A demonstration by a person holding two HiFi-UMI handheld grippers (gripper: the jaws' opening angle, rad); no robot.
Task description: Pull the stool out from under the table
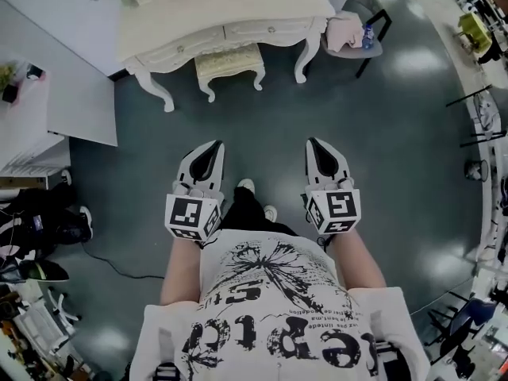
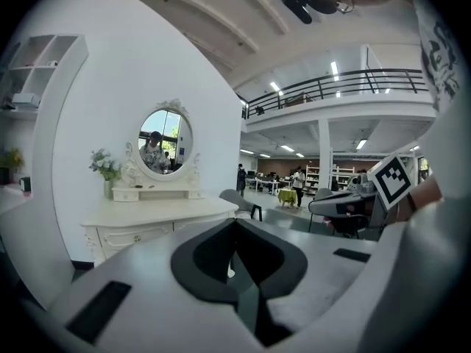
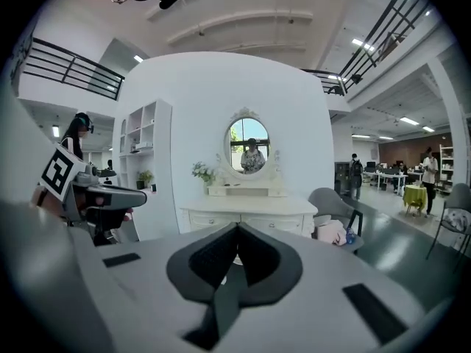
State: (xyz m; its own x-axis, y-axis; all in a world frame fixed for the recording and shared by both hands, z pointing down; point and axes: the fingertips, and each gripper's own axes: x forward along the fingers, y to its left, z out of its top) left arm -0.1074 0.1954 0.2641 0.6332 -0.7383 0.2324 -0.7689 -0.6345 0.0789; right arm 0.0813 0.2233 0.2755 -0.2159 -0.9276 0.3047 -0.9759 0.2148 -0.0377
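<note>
Jaws on your left gripper [image 1: 208,153] and your right gripper [image 1: 317,151] are both pressed together, with nothing between them. You hold the two side by side in front of you, pointing toward the white dressing table [image 1: 238,6]. The stool [image 1: 229,60] sits tucked under it, between its legs, well apart from both grippers. A grey chair [image 1: 353,42] stands just beside the table's right end.

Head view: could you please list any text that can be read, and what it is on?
T-shirt: large ornate black lettering, upside down and cut off; not readable.
Left gripper and right gripper cubes: square marker patterns, no words.
Nothing else legible.
</note>
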